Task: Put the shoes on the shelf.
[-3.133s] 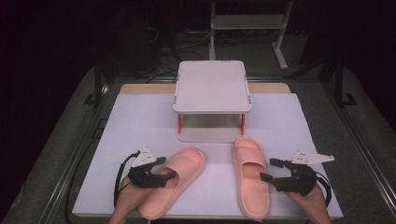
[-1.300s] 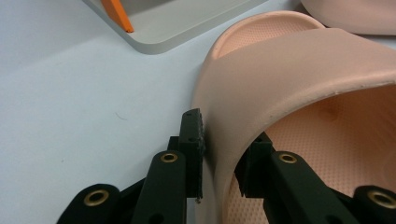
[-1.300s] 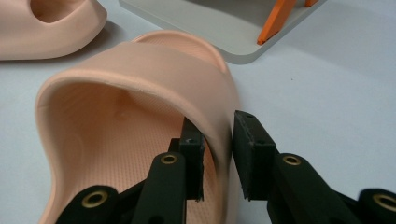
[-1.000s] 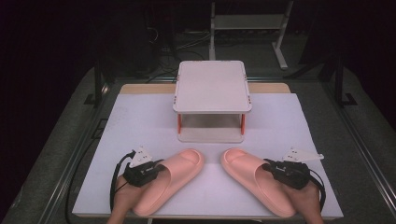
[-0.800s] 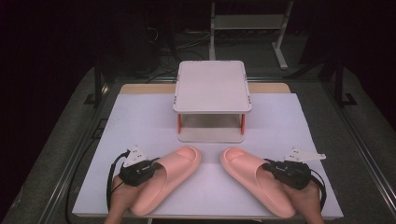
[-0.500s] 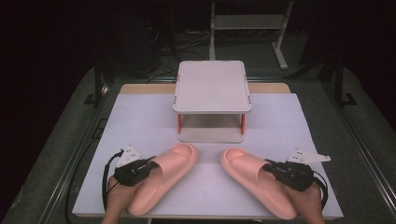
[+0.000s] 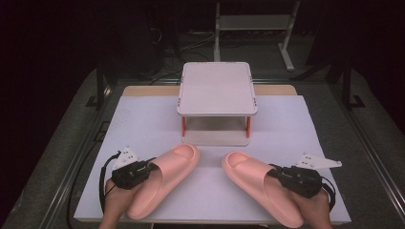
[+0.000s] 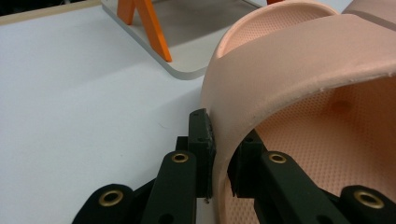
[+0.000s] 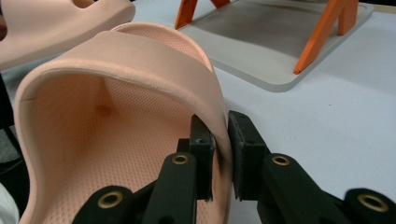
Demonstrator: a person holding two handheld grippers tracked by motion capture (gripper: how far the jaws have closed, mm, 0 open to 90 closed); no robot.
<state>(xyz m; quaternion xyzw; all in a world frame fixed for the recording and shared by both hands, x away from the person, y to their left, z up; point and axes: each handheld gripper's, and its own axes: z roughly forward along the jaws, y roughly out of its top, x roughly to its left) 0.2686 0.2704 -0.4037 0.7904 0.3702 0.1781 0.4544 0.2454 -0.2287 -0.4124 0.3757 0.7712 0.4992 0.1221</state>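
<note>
Two pink foam slide sandals lie on the white table sheet, and we hold one in each tool. Our left gripper is clamped on the outer edge of the left sandal's strap, one jaw inside and one outside, as the left gripper view shows. Our right gripper pinches the outer strap wall of the right sandal the same way.

Compared with three seconds ago, both sandals have swung: then they lay almost parallel, toes pointing to twelve o'clock; now the left toe aims at about one o'clock and the right toe at about eleven, so the two toes converge toward the middle. Over the last second the left sandal has also drifted a little toward nine o'clock. We judge that we are steering the pair toward the stand ahead, and that both grips are firm enough to carry.

At twelve o'clock from the toes stands a small two-tier rack, a pale grey flat top on orange legs above a grey base plate. Its lower gap looks low, so the strap arches may catch on the top shelf's front edge. Both toes are near the base plate, not touching. Beyond the rack, dark floor and a white metal frame.
</note>
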